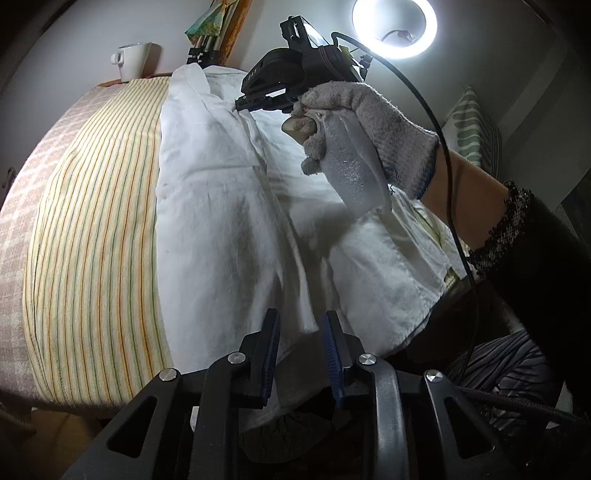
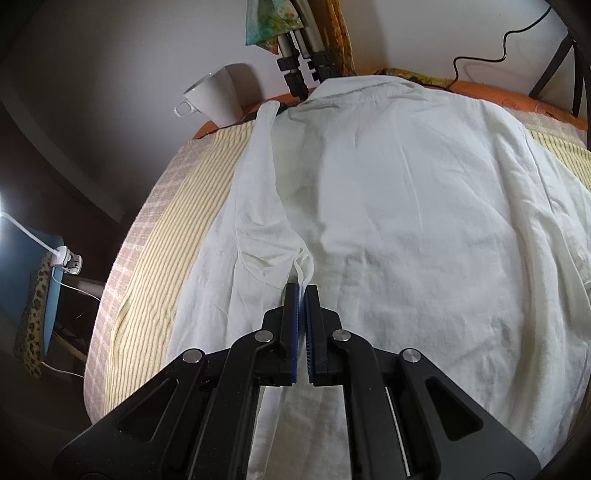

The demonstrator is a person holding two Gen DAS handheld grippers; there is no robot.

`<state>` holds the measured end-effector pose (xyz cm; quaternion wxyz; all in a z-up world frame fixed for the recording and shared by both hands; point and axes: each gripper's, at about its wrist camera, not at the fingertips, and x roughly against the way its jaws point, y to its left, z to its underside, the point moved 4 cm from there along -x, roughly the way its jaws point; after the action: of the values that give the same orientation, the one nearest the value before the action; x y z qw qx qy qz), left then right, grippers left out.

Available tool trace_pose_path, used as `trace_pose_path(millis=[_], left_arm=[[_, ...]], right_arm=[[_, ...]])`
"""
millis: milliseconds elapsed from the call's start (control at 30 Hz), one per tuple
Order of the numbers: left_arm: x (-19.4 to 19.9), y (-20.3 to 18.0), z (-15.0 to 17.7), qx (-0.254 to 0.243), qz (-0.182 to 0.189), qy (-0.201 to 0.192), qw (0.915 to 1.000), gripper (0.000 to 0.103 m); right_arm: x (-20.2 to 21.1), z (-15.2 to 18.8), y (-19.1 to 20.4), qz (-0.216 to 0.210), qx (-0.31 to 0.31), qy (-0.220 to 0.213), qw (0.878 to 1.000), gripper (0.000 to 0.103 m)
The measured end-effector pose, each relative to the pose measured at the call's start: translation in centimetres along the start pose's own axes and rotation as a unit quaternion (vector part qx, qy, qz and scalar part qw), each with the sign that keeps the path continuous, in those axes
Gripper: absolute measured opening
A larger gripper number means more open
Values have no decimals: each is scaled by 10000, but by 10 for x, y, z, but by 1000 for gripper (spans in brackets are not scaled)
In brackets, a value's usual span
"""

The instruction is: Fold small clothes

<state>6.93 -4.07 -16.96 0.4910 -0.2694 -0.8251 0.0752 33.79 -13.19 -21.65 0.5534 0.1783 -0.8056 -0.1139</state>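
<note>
Shows a white shirt (image 2: 406, 203) spread back-up over a yellow striped cloth (image 2: 166, 258) on a table, collar at the far end, hem at the near edge and hanging a little over it. Shows one side of the shirt gathered into a long raised fold running down its length, with a sleeve lying along the outer side of that fold.

From the right wrist view, finds the right gripper (image 2: 301, 295) clamped on the ridge of this fold, blue pads pressed together with a thin strip of white fabric pinched between them. From the left wrist view, picks out the same right gripper (image 1: 239, 105) far up the shirt (image 1: 221, 221), near the collar end, tips biting into the cloth, carried by a hand in a grey knit glove (image 1: 369, 122) with a dark sleeve (image 1: 535, 258) behind it.

Puts the left gripper (image 1: 301, 332) at the near hem, pointing steeply down, its fingers (image 1: 271, 343) standing apart. Leaves a corner of the hem in the gap, with neither pad seen pressing on it.

Beyond the shirt, shows the striped cloth (image 1: 92, 221) bare along the left side, edged by a pale checked border. Sets a white mug (image 2: 216, 98) at the far left corner of the table, against the wall, and black tripod legs (image 2: 295, 62) just beside the collar. Catches a lit ring light (image 1: 394, 27) overhead, a green patterned cushion (image 1: 469, 125) off to the right, a black cable (image 2: 491, 48) on the far wall, and a white plug (image 2: 66, 258) on a blue surface low at the left.
</note>
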Motion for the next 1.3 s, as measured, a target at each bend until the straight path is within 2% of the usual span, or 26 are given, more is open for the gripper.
trace_pose_path(millis=[100,133,267,367,533,667,800,1000,1067,1233,1300], left_arm=[[9,6,4,-8,12,-49,10000,23],[14,8,5,2,20,-100,9999,23],[38,15,8,-55,-55,-427,9991,24],[51,21,3,-43,-198,-723,9972,24],[55,44,-8,483,-88,-831,9953,24],[50,53,-20,609,-29,-775,9951,22],[35,54,-33,543,-19,-555,9970,22],[-4,56,-15,509,-127,143,9985,21],[-5,54,-7,416,-198,62,9989,21],[-3,39,5,-132,-667,-30,9977,22],[-2,35,3,-115,-705,-75,9974,22]], right_arm=[[-2,6,-2,113,99,146,9998,7],[2,7,-4,140,98,135,9998,11],[30,10,-10,163,91,-84,9998,12],[62,19,-10,-146,53,-226,9996,12],[103,54,7,-587,174,-170,9980,12],[123,93,23,-787,313,66,9964,12],[141,126,31,-843,442,173,9953,12],[163,142,18,-779,391,-21,9962,12],[170,144,11,-728,386,-92,9966,12],[189,142,-10,-724,290,-293,9965,12],[198,142,-21,-701,251,-401,9964,12]])
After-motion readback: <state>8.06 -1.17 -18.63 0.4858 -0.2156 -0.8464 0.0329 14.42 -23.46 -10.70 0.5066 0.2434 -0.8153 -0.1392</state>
